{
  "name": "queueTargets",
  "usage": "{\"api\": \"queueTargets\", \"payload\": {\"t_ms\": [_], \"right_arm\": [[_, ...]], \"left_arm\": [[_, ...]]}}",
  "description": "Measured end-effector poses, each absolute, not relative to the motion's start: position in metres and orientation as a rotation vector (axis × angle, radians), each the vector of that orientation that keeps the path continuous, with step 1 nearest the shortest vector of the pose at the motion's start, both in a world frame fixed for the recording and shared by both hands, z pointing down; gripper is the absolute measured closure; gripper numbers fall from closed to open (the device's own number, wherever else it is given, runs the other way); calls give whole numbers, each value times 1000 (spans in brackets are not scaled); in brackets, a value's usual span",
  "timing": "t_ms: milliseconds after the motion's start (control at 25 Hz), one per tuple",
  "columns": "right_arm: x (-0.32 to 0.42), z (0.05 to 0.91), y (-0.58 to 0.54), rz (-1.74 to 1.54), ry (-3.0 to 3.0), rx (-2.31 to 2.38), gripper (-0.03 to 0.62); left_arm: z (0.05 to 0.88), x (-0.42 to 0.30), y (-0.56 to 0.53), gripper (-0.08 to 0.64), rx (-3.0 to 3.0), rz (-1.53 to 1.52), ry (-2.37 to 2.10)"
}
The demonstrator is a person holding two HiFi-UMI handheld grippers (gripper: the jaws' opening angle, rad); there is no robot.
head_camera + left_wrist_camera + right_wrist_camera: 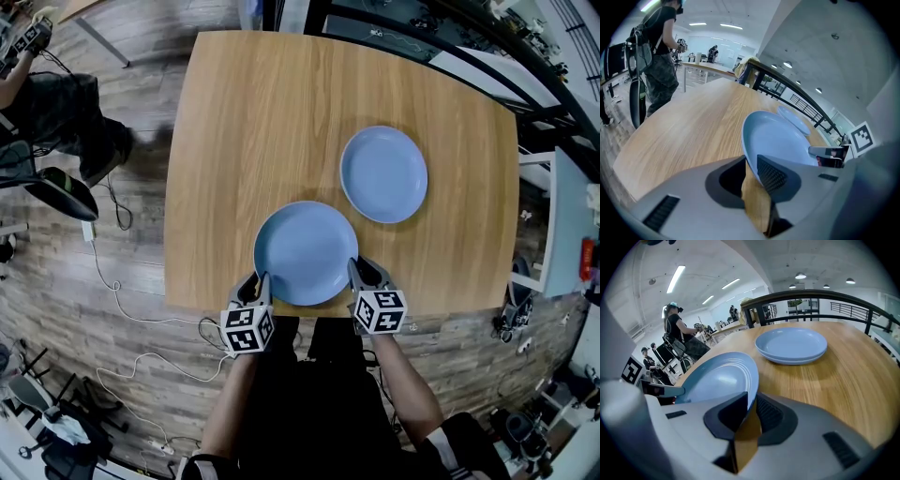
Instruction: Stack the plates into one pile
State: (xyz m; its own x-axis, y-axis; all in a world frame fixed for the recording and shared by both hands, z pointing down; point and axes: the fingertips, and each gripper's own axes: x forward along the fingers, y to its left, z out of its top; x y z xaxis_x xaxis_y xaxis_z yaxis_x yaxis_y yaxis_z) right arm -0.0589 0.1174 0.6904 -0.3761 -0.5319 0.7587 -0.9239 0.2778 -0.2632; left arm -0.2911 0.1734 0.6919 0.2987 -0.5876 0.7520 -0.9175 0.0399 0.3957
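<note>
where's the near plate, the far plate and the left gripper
near plate [305,253]: head view, its centre
far plate [383,173]: head view, its centre
left gripper [751,165]: left gripper view, between the fingertips at the near plate's rim

The counter [281,112] is pale wood with a fine straight grain, smooth and softly satin. The near plate [305,251] above its front edge is light blue and smooth with a mild gloss and faint concentric ridges inside the rim; ceramic or plastic, I cannot tell. The far plates [383,173] lying further back on the counter share that finish. The left gripper [754,176] and right gripper [747,411] have matt grey plastic shells, and their pads [772,174] are dark and finely ribbed. The floor [84,272] around the counter is grey-brown wood planking.
</note>
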Motion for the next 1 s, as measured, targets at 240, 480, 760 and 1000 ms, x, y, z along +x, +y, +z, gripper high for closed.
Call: {"api": "queueTargets", "payload": {"t_ms": [240,480,760,1000], "right_arm": [[-64,664,114,935,-2039,1336,522],[-58,631,117,920,-2061,1380,523],[-44,604,115,912,-2095,1398,523],[-24,583,110,904,-2123,1409,528]], "left_arm": [[668,-296,172,471,1680,422,-1398],[639,-291,172,471,1722,414,-1392],[609,-277,168,472,1746,394,-1422],[591,-255,169,471,1754,377,-1433]]}}
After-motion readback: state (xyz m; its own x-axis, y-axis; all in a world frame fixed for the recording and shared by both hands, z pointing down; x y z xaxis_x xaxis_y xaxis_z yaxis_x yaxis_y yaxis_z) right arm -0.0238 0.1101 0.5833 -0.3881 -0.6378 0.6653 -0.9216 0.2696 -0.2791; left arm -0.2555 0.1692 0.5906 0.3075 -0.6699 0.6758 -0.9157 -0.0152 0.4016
